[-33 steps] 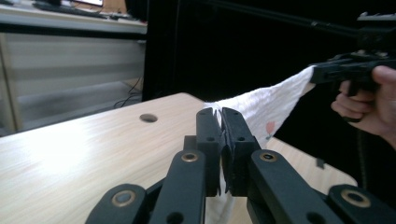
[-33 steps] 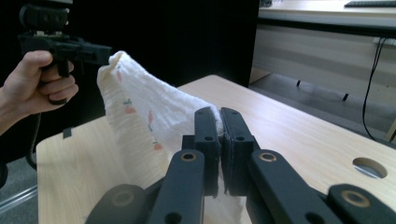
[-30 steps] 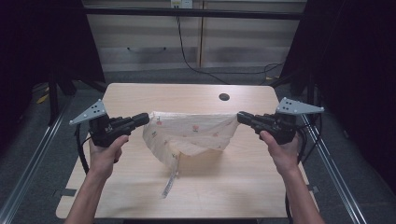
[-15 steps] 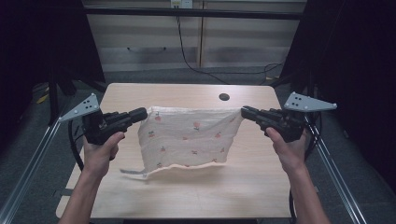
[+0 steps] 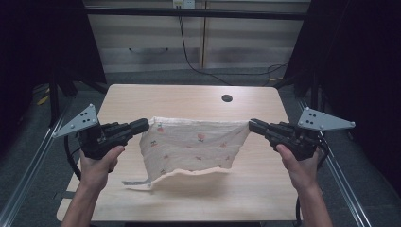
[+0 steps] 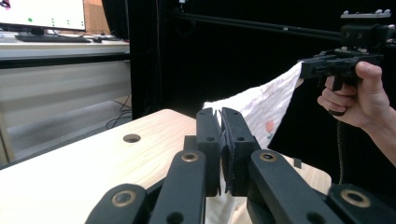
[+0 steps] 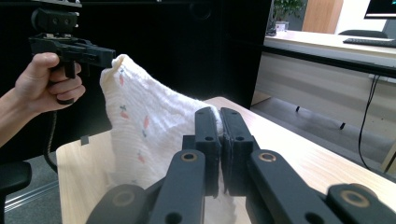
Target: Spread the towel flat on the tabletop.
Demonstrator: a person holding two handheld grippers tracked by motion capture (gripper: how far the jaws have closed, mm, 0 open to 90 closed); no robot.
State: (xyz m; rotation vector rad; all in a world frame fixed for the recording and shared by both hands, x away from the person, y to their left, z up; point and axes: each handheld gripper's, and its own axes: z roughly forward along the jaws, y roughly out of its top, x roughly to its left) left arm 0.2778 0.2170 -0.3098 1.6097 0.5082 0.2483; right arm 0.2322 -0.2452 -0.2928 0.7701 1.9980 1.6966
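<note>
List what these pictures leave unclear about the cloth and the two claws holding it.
- Left claw, left gripper view: its jaws are shut on the cloth, and they hide how much of the corner is pinched.
- Right claw, right gripper view: likewise.
- Cloth's printed motifs, high view: too small to identify.
- Cloth's lower edge, both gripper views: hidden behind the jaws.
- Strip at the cloth's lower left corner, high view: too small to identify.

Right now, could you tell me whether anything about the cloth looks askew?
Yes: the cloth hangs unevenly between the left gripper and right gripper. Its bottom edge droops lower at left, where a strap trails on the table.
</note>
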